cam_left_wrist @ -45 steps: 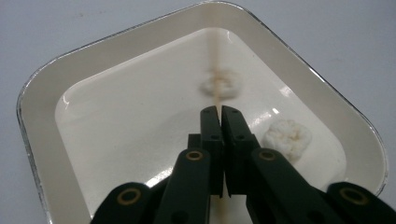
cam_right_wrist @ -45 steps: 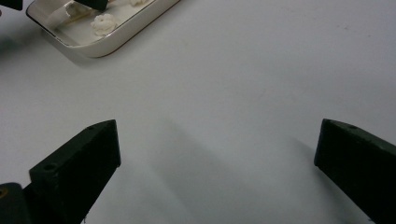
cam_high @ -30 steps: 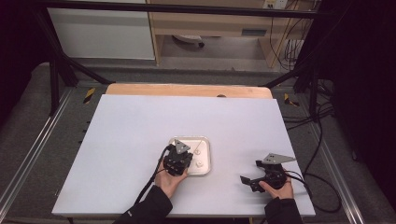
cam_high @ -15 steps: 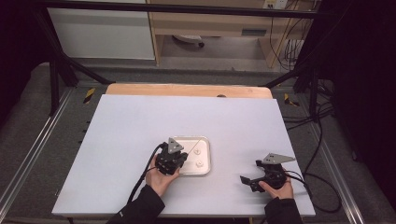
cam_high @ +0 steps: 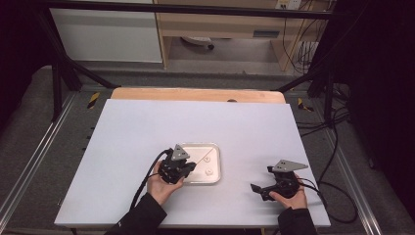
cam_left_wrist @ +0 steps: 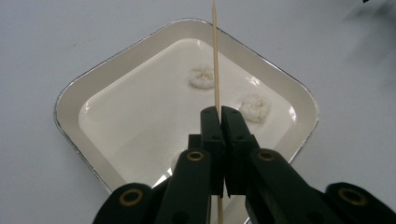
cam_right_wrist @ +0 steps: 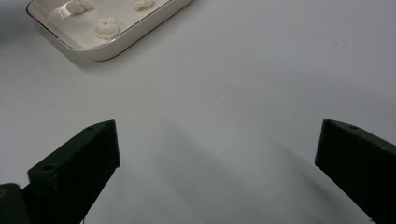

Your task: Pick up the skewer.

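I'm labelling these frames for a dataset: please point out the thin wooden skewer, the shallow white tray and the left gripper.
thin wooden skewer [cam_left_wrist: 215, 56]: left gripper view, mid-shaft above the jaws.
shallow white tray [cam_left_wrist: 74, 91]: left gripper view, its left rim.
left gripper [cam_left_wrist: 220, 114]: left gripper view, between its fingertips.

I can read no text, label, brand or number anywhere here. The only sign-like marks are yellow-and-black striped strips [cam_high: 93, 100] on the floor beside the table's far corners, and they carry no lettering I can make out.
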A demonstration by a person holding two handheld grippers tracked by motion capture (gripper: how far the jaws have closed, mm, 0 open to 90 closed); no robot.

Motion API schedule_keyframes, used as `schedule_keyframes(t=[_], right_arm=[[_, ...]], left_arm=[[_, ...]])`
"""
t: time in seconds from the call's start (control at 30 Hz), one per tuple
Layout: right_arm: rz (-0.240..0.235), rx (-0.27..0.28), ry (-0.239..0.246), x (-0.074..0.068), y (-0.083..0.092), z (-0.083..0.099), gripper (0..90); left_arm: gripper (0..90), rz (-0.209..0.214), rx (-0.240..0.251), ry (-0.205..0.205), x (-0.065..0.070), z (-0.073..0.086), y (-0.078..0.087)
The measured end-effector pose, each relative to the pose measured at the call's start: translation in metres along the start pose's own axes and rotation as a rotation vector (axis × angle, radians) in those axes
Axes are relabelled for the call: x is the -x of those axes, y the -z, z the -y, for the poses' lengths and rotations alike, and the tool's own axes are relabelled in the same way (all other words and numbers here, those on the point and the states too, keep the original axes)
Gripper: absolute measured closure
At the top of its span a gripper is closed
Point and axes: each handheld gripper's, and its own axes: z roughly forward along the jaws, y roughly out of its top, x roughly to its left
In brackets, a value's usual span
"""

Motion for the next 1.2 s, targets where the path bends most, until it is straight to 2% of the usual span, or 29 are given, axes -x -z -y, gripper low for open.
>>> schedule_keyframes(t=[0.5,0.7,0.73,0.8,0.9,1.2], right_arm=[[0.040,-0.009,0.103,-0.015,-0.002,-0.017,1.3],[0.067,-0.039,0.176,-0.022,-0.003,-0.022,2.0],[0.067,-0.039,0.176,-0.022,-0.003,-0.022,2.0],[0.076,-0.044,0.212,-0.026,-0.002,-0.025,2.4],[0.081,-0.048,0.233,-0.029,-0.002,-0.028,2.6],[0.099,-0.079,0.345,-0.042,-0.006,-0.039,3.6]], left_arm=[[88.5,0.066,-0.040,-0.078,-0.005,-0.006,0.011],[88.5,0.091,-0.058,-0.113,-0.005,-0.012,0.013],[88.5,0.093,-0.063,-0.120,-0.004,-0.014,0.012],[88.5,0.099,-0.077,-0.140,-0.001,-0.020,0.011],[88.5,0.103,-0.084,-0.157,0.002,-0.024,0.010],[88.5,0.120,-0.123,-0.230,0.017,-0.038,0.002]])
